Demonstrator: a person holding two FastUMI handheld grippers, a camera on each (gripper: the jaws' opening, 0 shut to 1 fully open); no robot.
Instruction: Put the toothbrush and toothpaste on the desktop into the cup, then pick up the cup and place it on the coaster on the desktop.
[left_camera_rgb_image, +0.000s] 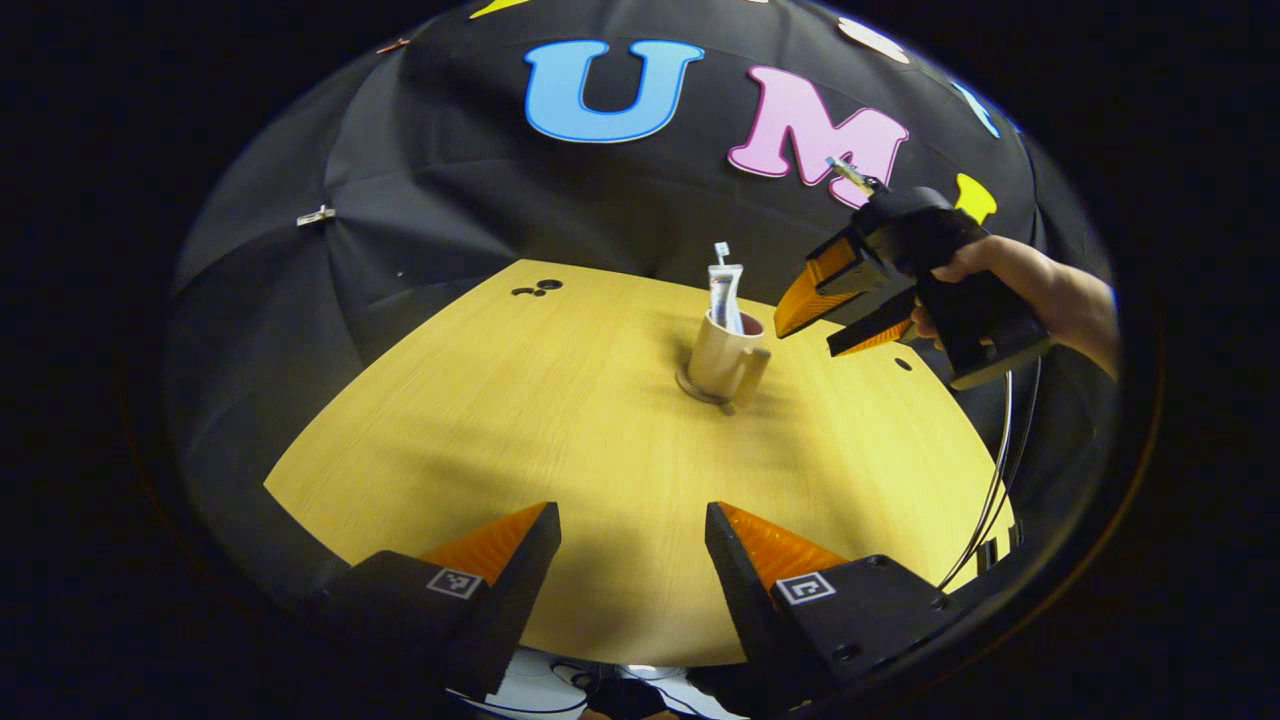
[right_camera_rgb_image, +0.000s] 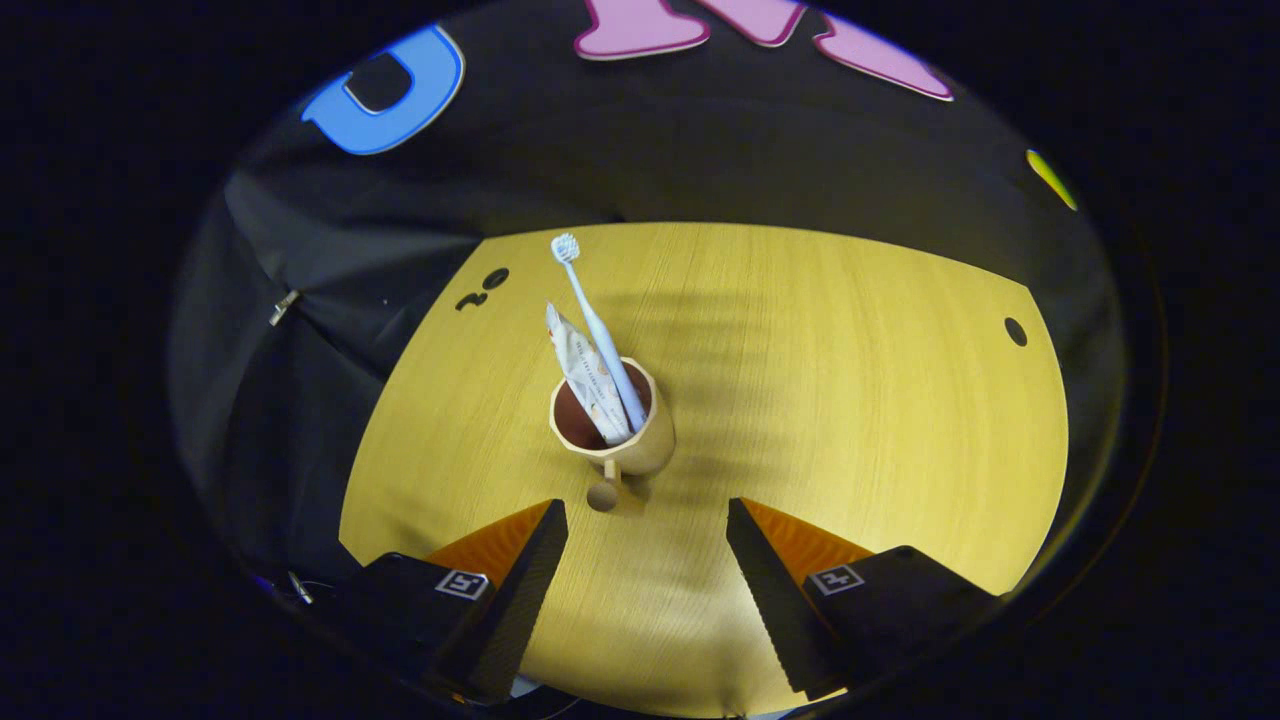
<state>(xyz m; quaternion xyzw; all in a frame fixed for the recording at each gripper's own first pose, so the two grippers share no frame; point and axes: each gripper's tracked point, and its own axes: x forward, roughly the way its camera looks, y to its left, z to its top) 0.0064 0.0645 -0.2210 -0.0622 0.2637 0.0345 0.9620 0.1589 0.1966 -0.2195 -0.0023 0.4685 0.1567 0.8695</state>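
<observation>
A beige cup (left_camera_rgb_image: 722, 362) stands upright on a round coaster (left_camera_rgb_image: 692, 387) in the middle of the wooden desktop (left_camera_rgb_image: 520, 420). Inside it stand a white toothbrush (left_camera_rgb_image: 721, 250) and a toothpaste tube (left_camera_rgb_image: 726, 295). In the right gripper view the cup (right_camera_rgb_image: 640, 440) shows from above, with the toothbrush (right_camera_rgb_image: 598, 330) and toothpaste (right_camera_rgb_image: 578, 365) leaning left and its handle (right_camera_rgb_image: 603, 492) pointing at me. My right gripper (left_camera_rgb_image: 806, 340), held by a hand (left_camera_rgb_image: 1040, 285), hovers open just right of the cup; its own view shows it (right_camera_rgb_image: 645, 530) empty. My left gripper (left_camera_rgb_image: 630, 540) is open over the near edge.
Small dark holes (left_camera_rgb_image: 540, 288) mark the far left of the desktop, and another hole (right_camera_rgb_image: 1015, 330) sits at the right. Cables (left_camera_rgb_image: 1000, 470) hang off the right edge. Black cloth walls close the booth behind the desk.
</observation>
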